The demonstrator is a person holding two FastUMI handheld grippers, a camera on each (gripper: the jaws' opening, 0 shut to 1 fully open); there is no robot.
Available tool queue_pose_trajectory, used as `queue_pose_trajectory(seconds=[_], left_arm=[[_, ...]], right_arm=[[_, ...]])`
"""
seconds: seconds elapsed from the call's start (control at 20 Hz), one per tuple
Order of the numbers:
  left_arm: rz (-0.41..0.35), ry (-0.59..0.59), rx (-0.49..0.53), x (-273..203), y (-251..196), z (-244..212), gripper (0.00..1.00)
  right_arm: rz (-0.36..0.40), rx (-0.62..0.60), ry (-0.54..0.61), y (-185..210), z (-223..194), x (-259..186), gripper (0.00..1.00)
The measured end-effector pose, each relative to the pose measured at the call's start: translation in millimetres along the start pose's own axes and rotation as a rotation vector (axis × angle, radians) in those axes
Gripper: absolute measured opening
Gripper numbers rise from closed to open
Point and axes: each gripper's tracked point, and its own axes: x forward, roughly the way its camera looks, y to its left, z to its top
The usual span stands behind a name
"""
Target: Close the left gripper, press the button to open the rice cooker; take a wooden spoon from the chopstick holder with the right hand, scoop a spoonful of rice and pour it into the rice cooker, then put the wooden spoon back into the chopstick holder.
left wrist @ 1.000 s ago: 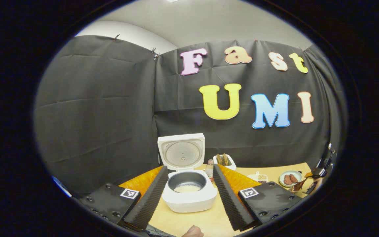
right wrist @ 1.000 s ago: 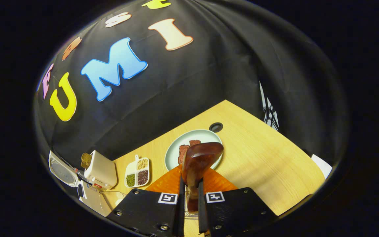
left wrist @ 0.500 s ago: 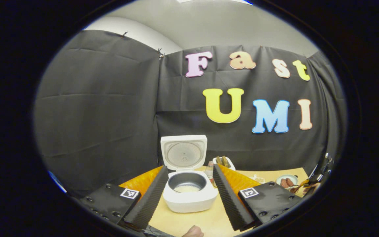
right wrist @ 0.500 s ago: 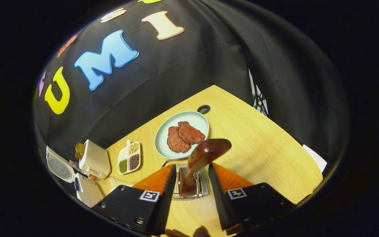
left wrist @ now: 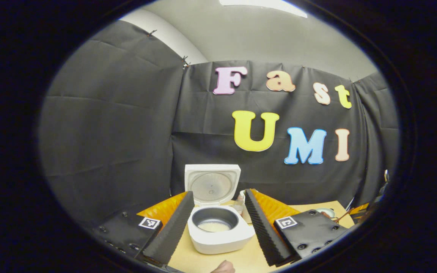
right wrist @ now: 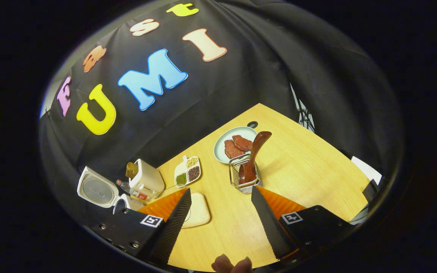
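Rice cooker (left wrist: pixel 218 227) sits at lower centre of the left gripper view, lid raised, rice in the pot, framed by the released left hand-held gripper (left wrist: pixel 218 223). Right hand-held gripper (right wrist: pixel 220 212) is released above the desk (right wrist: pixel 309 167). Wooden spoon (right wrist: pixel 254 155) stands in the chopstick holder (right wrist: pixel 245 178), right of centre.
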Motion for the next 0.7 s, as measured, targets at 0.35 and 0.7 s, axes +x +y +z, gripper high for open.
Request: queue_pose_trajectory(seconds=[0.35, 0.7], left_arm=[[0.015, -0.028, -0.071, 105.8, 26.3, 31.9, 0.93], [0.029, 0.011, -0.153, 227.0, 19.7, 35.9, 0.92]], right_arm=[[0.032, -0.234, -0.004, 83.3, -48.7, -79.8, 0.97], [0.068, -0.354, 0.014, 124.9, -67.9, -103.9, 0.98]])
